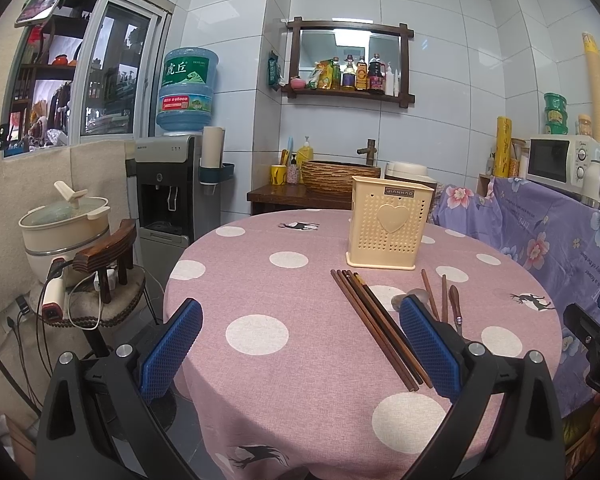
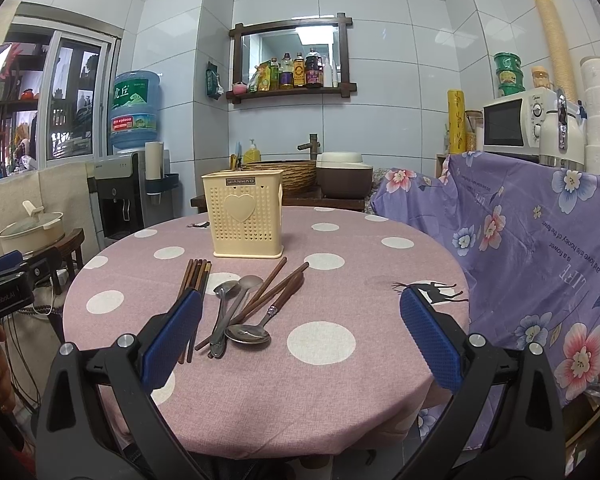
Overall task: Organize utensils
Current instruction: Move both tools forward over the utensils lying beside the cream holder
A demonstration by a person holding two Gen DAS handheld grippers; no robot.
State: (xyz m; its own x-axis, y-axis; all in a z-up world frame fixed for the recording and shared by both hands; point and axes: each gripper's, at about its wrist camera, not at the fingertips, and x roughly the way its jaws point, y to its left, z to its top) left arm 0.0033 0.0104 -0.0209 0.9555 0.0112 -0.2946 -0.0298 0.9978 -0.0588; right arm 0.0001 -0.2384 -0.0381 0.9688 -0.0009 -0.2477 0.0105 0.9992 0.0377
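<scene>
Both sets of jaws apart, empty. Chopsticks (image 2: 196, 280) at holder's (image 2: 244, 216) six o'clock: light, stiff, slippery; pinch bundle mid-length.

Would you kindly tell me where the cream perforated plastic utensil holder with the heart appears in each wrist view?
Left wrist: the cream perforated plastic utensil holder stands right of centre, beyond the dark wooden chopsticks.
Right wrist: the holder stands left of centre, behind the chopsticks.
Shared landmark: the wood-framed wall mirror.
</scene>
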